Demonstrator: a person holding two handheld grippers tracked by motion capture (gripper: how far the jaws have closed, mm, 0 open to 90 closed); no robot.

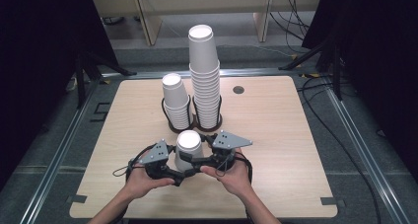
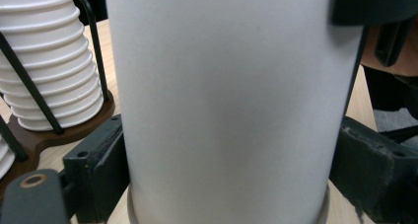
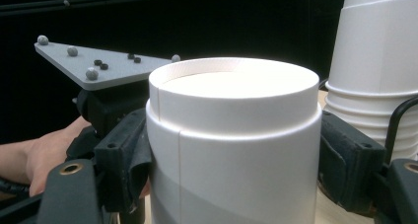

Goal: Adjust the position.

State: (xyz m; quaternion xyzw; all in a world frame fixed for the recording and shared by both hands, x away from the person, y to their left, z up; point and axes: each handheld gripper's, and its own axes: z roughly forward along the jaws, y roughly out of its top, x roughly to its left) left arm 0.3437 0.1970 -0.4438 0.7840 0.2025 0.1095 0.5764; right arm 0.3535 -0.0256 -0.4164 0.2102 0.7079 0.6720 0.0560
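Now both grippers, left gripper (image 1: 181,172) and right gripper (image 1: 198,161), clamp the upside-down cups (image 1: 188,150) near the table (image 1: 276,135) front; separating them, or adding to the stacks (image 1: 204,81), remains.

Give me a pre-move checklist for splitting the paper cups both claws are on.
1. Left claw low on the inverted paper cups: ok.
2. Right claw pads against the upper cup: ok.
3. Cups upright on the table: ok.
4. Gap to the short stack and tall stack in their holders: ok.
5. How many cups are nested: cannot tell.
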